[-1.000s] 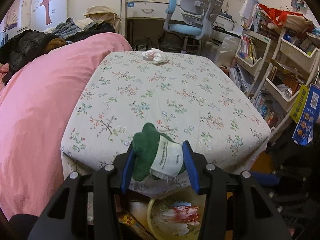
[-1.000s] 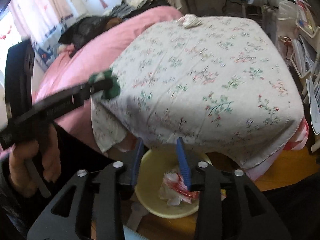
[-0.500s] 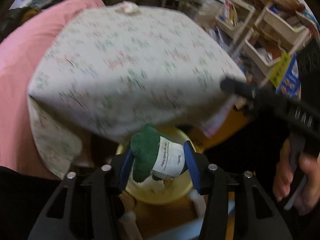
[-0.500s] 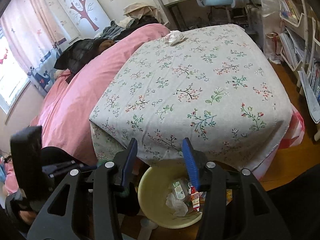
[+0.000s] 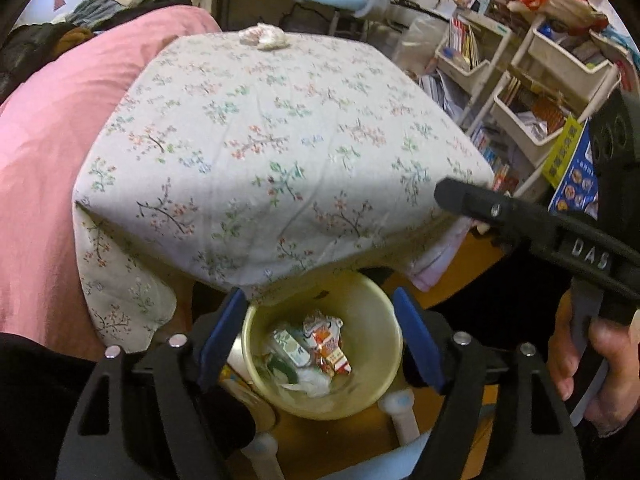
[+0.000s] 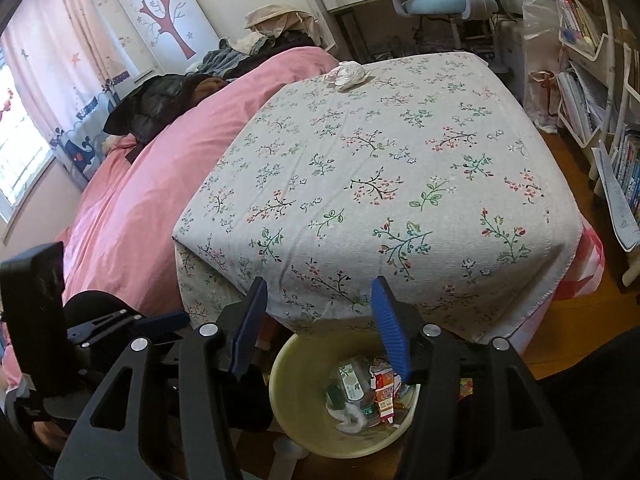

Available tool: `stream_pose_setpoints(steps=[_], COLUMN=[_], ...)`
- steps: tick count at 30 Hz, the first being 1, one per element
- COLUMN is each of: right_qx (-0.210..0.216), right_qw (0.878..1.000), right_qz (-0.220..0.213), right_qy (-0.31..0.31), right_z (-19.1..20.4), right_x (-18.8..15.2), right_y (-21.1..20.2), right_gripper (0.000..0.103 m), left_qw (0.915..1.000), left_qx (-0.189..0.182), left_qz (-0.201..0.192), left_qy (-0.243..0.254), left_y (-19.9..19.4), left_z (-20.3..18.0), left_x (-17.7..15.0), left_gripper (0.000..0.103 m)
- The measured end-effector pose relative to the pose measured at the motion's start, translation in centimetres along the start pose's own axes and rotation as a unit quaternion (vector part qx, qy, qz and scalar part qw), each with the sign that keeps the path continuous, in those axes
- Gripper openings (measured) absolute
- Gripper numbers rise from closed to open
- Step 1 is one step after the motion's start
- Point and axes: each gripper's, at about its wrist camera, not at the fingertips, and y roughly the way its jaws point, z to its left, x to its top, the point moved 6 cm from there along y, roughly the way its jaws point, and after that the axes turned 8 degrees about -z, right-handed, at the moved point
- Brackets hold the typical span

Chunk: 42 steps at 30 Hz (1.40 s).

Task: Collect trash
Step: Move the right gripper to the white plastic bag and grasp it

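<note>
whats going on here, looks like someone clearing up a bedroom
A person is collecting trash with a handheld gripper in each hand. The left gripper hangs over a yellow bin on the floor by the table; its jaws have just been opening and nothing is between them now. The bin already holds wrappers and tissue. The right gripper is also open and empty, its jaws just widening. One crumpled tissue is left at the far edge of the floral tablecloth.

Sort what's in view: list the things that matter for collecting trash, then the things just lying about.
For the job: yellow bin, crumpled tissue on the table, wrappers in the bin.

Lying about: pink bedcover, clothes pile, blue chair, book shelves.
</note>
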Motion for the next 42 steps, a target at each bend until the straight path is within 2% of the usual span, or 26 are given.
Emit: stream_pose_setpoints(steps=[4,13,16,19,24,29,31,36,42], right_qx=[-0.002,-0.001,0.006,0.007,0.003,-0.016,-0.028,-0.072,-0.116], right_qw=[1.0,1.0,1.0,1.0,0.999,0.996,0.994,0.983,0.972], right_qz=[0.0,-0.001,0.0,-0.008,-0.02,-0.015,-0.006,0.018,0.028], right_qy=[0.0,0.0,0.006,-0.001,-0.028,-0.082,-0.103,-0.166,-0.2], right_z=[-0.1,0.0,0.1,0.5,0.9,1.3,1.2,1.0,0.6], right_x=[0.0,0.1,0.6,1.9,6.3,12.4,15.2,21.1,26.6], right_y=[0.0,0.1,0.1,0.4,2.7,8.6,12.5,23.1,33.7], right_gripper=[0.053,0.053,0.053,0.053,0.053,0.053,0.053,0.053,0.053], left_qw=[0.9995,0.9954,0.9936,0.9883,0.9812,0.973,0.9708,0.969,0.9697], left_qx=[0.015,0.035,0.04,0.057,0.079,0.101,0.101,0.092,0.082], left_qz=[-0.026,-0.072,-0.094,-0.134,-0.158,-0.176,-0.174,-0.139,-0.132], left_qy=[-0.01,-0.051,-0.048,-0.045,-0.078,-0.111,-0.13,-0.183,-0.189], left_y=[-0.5,-1.5,-1.9,-2.3,-1.0,0.8,1.3,3.0,3.8], left_z=[0.5,2.4,2.8,4.1,7.4,10.5,11.4,13.2,13.8], left_x=[0.7,2.6,4.9,8.4,13.3,17.1,17.2,15.9,17.0], left_gripper=[0.08,0.082,0.083,0.088,0.088,0.088,0.088,0.088,0.088])
